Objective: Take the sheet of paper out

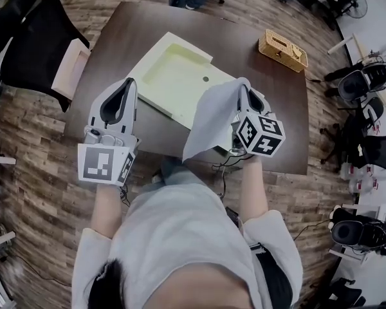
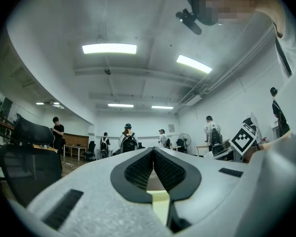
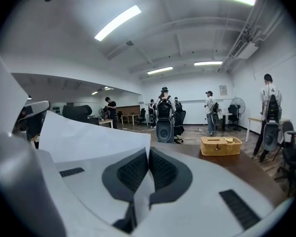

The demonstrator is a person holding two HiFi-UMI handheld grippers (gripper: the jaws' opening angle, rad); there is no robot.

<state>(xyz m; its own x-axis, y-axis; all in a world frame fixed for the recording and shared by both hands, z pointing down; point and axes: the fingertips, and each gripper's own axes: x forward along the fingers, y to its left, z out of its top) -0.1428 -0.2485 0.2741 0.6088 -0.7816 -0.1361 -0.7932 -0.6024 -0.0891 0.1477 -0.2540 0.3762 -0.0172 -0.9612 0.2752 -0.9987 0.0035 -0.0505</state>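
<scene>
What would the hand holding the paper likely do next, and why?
Probably carry the sheet of paper sideways over the bare table right of the tray and lower it there. The right gripper is shut on the sheet, which hangs free by the tray's near corner, so lifting looks done and only setting it down seems left.

In the head view the sheet of paper [image 1: 209,118] hangs over the right gripper [image 1: 246,89], hiding 1 side of it and the near right corner of the tray [image 1: 174,76]. What lies in the basket [image 1: 282,49] is too small to tell. The bottom edge cuts off the person's head [image 1: 122,288]. In the right gripper view the sheet's lower end vanishes between the closed jaws
</scene>
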